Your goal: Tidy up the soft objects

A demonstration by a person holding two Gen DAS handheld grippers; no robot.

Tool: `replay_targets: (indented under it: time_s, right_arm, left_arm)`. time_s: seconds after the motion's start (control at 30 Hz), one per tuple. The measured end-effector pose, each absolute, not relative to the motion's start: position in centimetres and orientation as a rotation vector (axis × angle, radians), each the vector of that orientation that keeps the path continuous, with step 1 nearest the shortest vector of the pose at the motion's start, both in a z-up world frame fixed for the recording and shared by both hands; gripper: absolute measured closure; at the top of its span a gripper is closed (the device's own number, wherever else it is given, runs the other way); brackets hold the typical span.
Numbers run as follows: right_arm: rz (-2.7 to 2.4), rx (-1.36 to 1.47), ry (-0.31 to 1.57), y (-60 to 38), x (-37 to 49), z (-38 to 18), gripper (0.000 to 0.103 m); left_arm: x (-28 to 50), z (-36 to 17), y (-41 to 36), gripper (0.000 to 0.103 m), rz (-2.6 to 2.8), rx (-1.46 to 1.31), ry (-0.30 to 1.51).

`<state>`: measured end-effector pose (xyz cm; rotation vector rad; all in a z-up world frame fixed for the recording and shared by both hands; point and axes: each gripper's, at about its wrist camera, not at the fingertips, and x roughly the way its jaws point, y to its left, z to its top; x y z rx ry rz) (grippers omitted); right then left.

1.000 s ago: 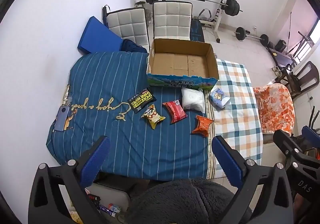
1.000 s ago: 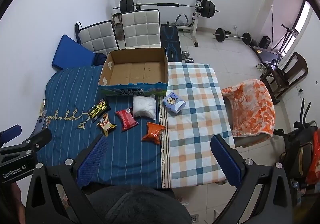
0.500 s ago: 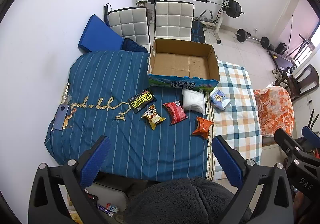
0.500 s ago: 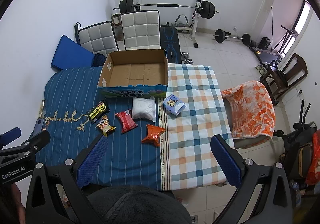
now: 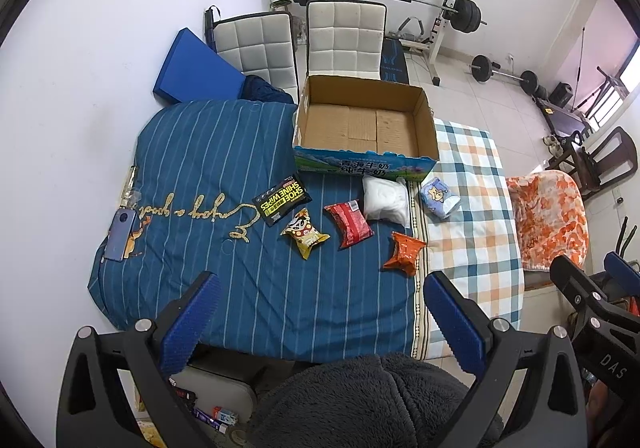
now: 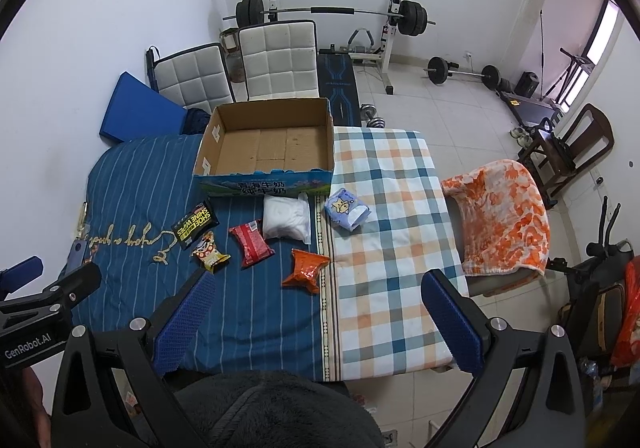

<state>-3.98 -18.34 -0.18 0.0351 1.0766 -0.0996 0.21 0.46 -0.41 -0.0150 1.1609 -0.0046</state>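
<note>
An open, empty cardboard box (image 5: 362,126) (image 6: 272,144) stands at the far side of the bed. In front of it lie several soft packs: a black wipes pack (image 5: 282,200) (image 6: 195,224), a yellow snack bag (image 5: 304,234) (image 6: 208,252), a red pack (image 5: 349,224) (image 6: 251,244), a white bag (image 5: 385,200) (image 6: 286,222), an orange bag (image 5: 405,253) (image 6: 306,270) and a blue-white pack (image 5: 440,197) (image 6: 346,208). My left gripper (image 5: 320,312) and right gripper (image 6: 316,308) are both open, empty, high above the bed's near edge.
The bed has a blue striped quilt (image 5: 192,168) and a plaid sheet (image 6: 384,208). A phone (image 5: 120,234) lies at the quilt's left edge. White chairs (image 5: 344,36), a blue mat (image 5: 192,72) and a barbell rack (image 6: 332,12) stand behind; an orange-draped chair (image 6: 500,212) is right.
Both views have shifted slightly; the bed and box appear a little lower and closer in frame. The objects on the bed have not moved. Both grippers stay open.
</note>
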Motion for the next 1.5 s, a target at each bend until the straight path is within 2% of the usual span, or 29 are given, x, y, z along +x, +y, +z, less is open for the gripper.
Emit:
replay_targets:
  time_s: [1.5]
  right_arm:
    - [-0.11,0.038,1.059,-18.51,-3.11,0.17,0.0]
  left_arm:
    - [0.55,0.31,0.13,0.0,-0.007,-0.019,1.137]
